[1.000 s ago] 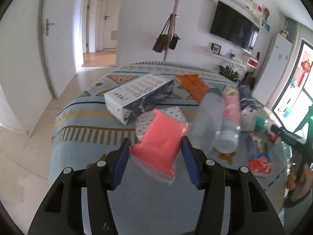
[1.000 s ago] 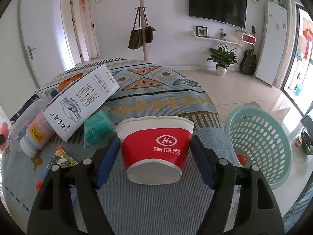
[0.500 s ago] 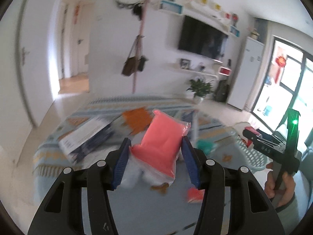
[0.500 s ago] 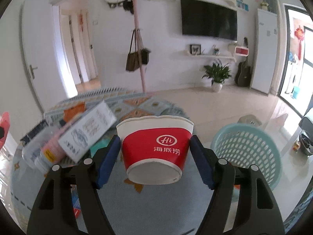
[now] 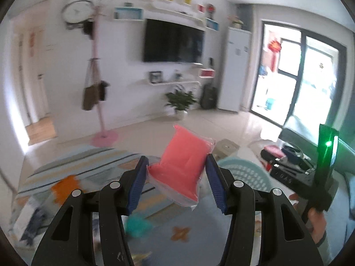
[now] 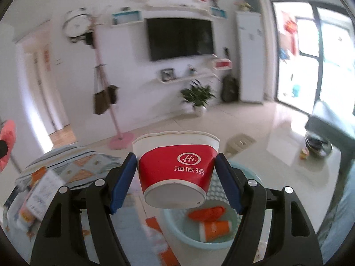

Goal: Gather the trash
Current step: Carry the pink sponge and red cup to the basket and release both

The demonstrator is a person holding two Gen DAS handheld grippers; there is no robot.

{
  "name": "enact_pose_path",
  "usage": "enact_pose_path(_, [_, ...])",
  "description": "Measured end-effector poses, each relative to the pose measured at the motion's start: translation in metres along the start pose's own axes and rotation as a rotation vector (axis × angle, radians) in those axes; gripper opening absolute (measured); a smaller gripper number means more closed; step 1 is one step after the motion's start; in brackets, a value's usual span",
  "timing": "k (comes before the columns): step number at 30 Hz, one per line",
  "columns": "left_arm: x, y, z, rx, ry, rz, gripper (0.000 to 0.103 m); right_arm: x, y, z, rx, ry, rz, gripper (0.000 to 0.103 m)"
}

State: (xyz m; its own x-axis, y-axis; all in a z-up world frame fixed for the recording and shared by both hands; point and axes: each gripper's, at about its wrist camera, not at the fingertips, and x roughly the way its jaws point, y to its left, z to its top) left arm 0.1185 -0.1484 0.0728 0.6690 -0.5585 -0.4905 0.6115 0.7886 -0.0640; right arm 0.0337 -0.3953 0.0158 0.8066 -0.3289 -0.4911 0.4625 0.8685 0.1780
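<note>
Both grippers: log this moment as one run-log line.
left gripper: shut on pink bag | right gripper: shut on red cup | basket: below cup, holds orange trash

Red cup [image 6: 177,168] in right claw [image 6: 176,173]

Wall-mounted television [image 5: 173,41] over a white shelf [image 5: 172,82]. Round clock [image 5: 76,10] beside the top of a pink coat stand [image 5: 99,102] hung with a brown bag [image 5: 89,95]. Potted plant [image 6: 197,97] on the pale tiled floor, white cabinet [image 6: 249,57] alongside. Patterned rug [image 5: 73,166] in the foreground.
</note>
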Motion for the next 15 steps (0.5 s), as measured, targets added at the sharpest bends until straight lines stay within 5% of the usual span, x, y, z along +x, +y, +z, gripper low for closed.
enact_pose_path(6, [0.073, -0.049, -0.004, 0.030, 0.105, -0.100, 0.051, 0.032, -0.043, -0.012, 0.065, 0.057, -0.048, 0.069])
enact_pose_path(15, [0.169, -0.074, -0.036, -0.008, 0.298, -0.215, 0.052, 0.091, -0.083, -0.053, 0.152, 0.276, -0.131, 0.070])
